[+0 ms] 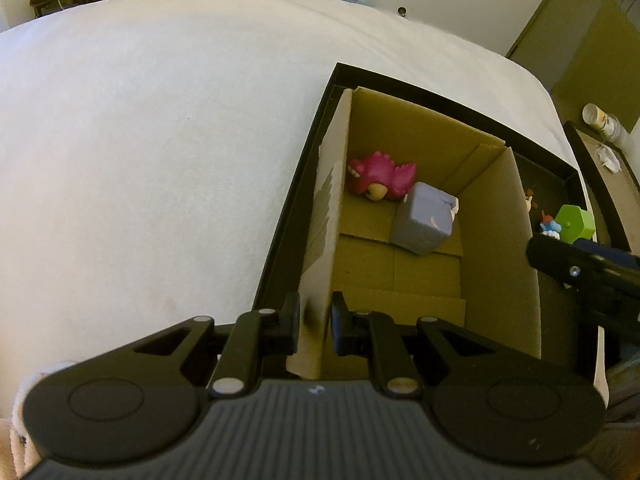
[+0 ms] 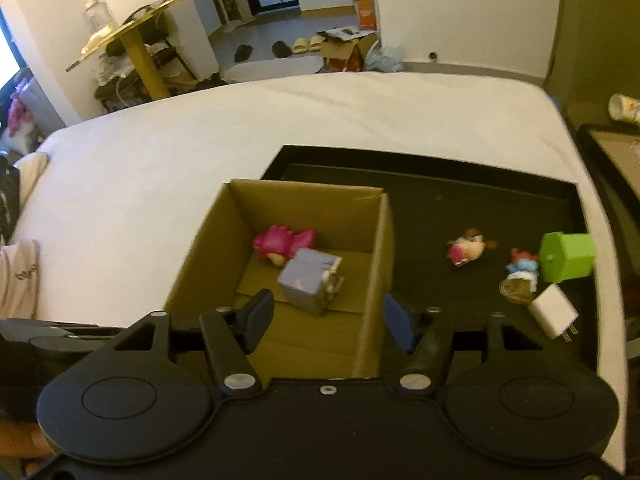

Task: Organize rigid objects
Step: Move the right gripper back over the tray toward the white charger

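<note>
An open cardboard box (image 1: 496,240) stands in a black tray (image 1: 280,216) on a white bed. My left gripper (image 1: 316,316) is shut on the near end of the box's left wall. A pink toy (image 1: 380,176) and a grey-blue cube (image 1: 424,222) lie on the box floor. In the right wrist view my right gripper (image 2: 328,316) hangs open above the box's (image 2: 200,264) near right side, with the cube (image 2: 308,280) just beyond its fingertips and untouched. On the tray (image 2: 440,200) right of the box lie a small pink figure (image 2: 466,250), a blue figure (image 2: 520,264), a green hexagonal box (image 2: 566,256) and a white charger (image 2: 554,316).
The bed (image 1: 160,140) spreads wide to the left and far side of the tray. A bedside table with a cup (image 2: 624,108) sits past the bed's right edge. Slippers, cartons and a yellow-legged table (image 2: 136,52) are on the floor beyond.
</note>
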